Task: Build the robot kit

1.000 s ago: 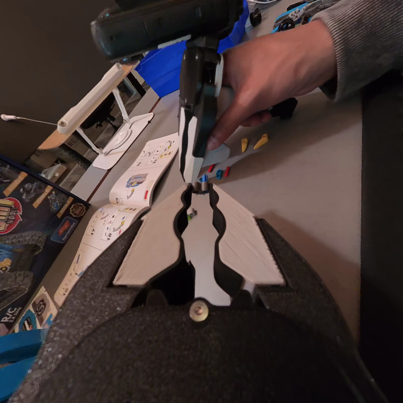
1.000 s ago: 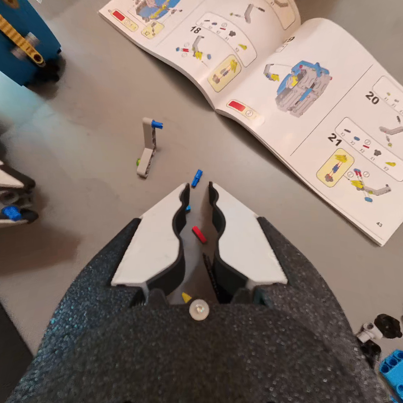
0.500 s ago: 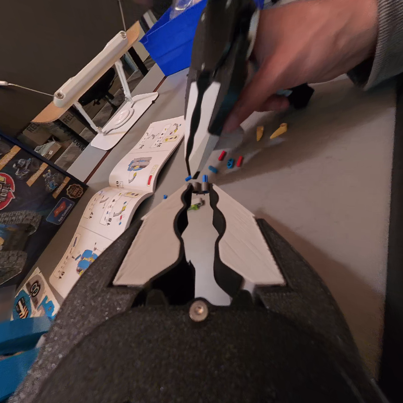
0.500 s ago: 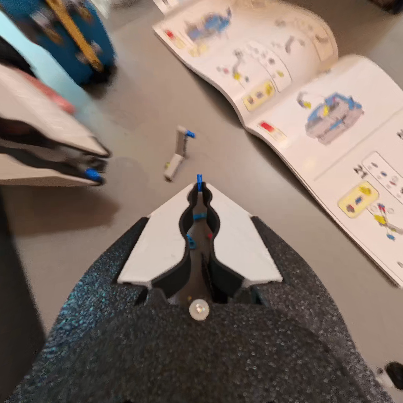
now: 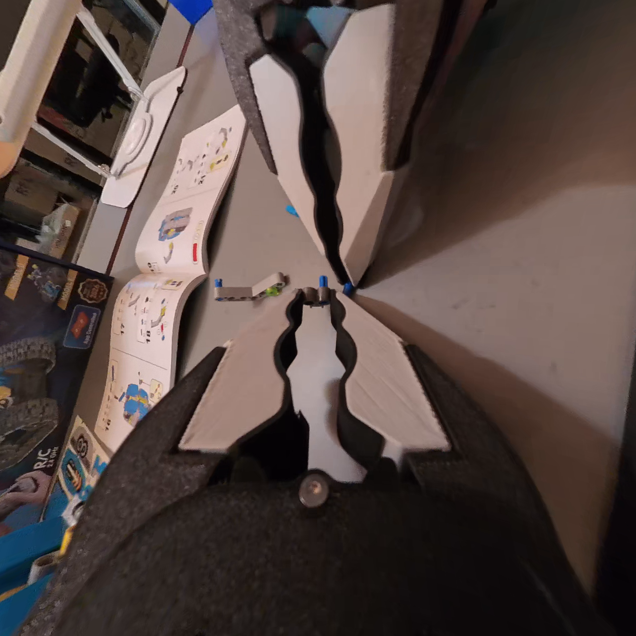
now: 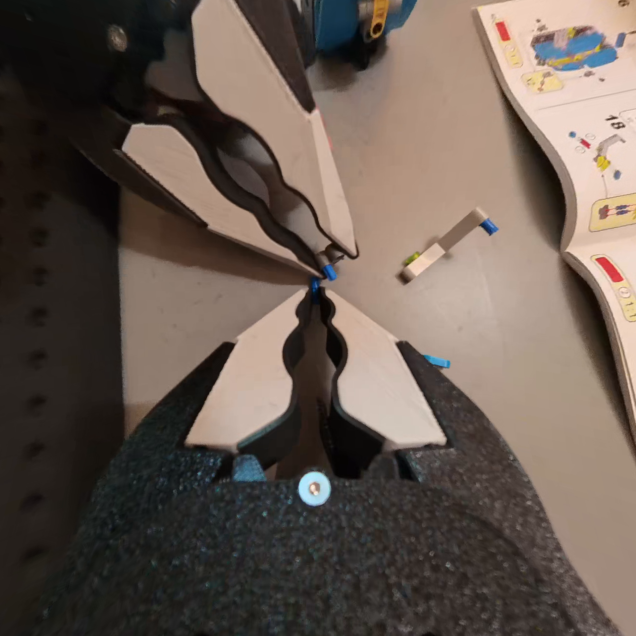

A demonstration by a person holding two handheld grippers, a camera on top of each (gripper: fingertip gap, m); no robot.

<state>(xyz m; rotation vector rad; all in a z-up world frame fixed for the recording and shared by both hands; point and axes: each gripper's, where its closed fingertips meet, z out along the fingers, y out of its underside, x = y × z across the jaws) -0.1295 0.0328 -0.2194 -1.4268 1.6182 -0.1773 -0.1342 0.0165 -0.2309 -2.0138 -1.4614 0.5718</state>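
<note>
- Left wrist view: the grey surface lies open toward 3 o'clock, ending at a dark edge on the far right; at 9 o'clock it is crowded.
- The left hand-held gripper is nearly closed, pinching a small grey connector with a blue pin on top at its tips.
- The right hand-held gripper comes down from 12 o'clock, tip almost touching, closed on a blue pin.
- A bent grey beam lies at 10 o'clock, beside an open instruction booklet; a printed box sits at 9 o'clock.
- Right wrist view: the right hand-held gripper grips the blue pin at its tips.
- The left hand-held gripper enters from 11 o'clock, with the grey connector.
- The beam lies at 2 o'clock, the booklet beyond; a blue model stands at 12 o'clock.
</note>
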